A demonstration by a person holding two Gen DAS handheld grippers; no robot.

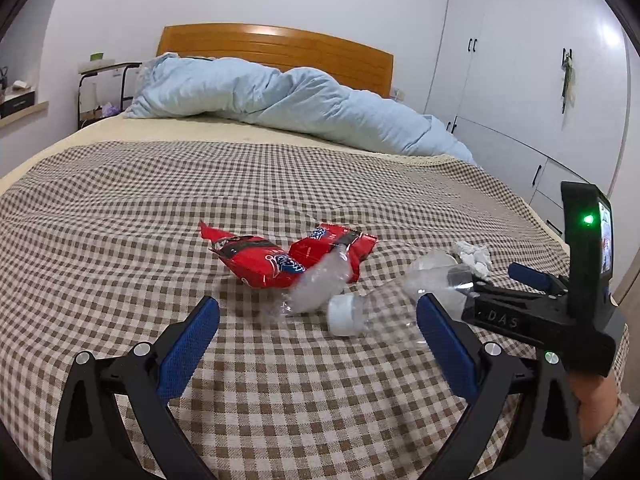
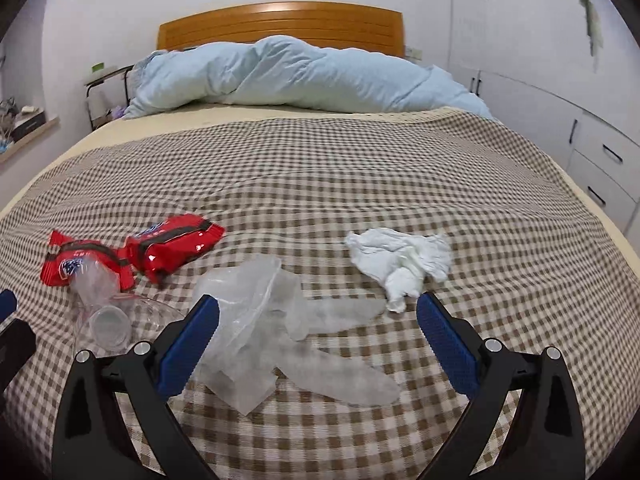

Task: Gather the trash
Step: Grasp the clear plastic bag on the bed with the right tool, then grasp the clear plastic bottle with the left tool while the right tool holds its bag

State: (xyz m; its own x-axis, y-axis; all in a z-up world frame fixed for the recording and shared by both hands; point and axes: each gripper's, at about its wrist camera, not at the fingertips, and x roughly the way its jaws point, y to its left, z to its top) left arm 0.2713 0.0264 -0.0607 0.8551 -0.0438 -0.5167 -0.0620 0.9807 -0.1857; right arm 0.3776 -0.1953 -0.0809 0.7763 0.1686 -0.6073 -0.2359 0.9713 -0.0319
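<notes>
Trash lies scattered on the checked bedspread (image 1: 280, 184) ahead of both grippers; the left gripper (image 1: 318, 320) hovers with its blue fingers (image 1: 188, 344) spread wide and nothing between the pads, and just beyond the gap lies a clear bottle (image 1: 360, 312) on its side, white cap toward the left finger; a crumpled clear wrap (image 1: 320, 280) rests against the bottle's cap end, overlapping two red packets (image 1: 264, 260) that lie a little farther out, ahead of the left finger; the right gripper (image 2: 318, 320) is likewise wide open and holds nothing; a clear plastic glove (image 2: 260, 312) lies in its gap, pressed close to the left finger's inner side, its flat fingers trailing back toward the camera; a white tissue (image 2: 400, 260) sits just past the right fingertip, apart from the glove; in the left view that tissue shows beyond the right gripper's black body; a pale blue duvet (image 2: 300, 76) is bunched far ahead against the wooden headboard (image 2: 280, 20); white wardrobes (image 1: 520, 80) stand off to the right.
</notes>
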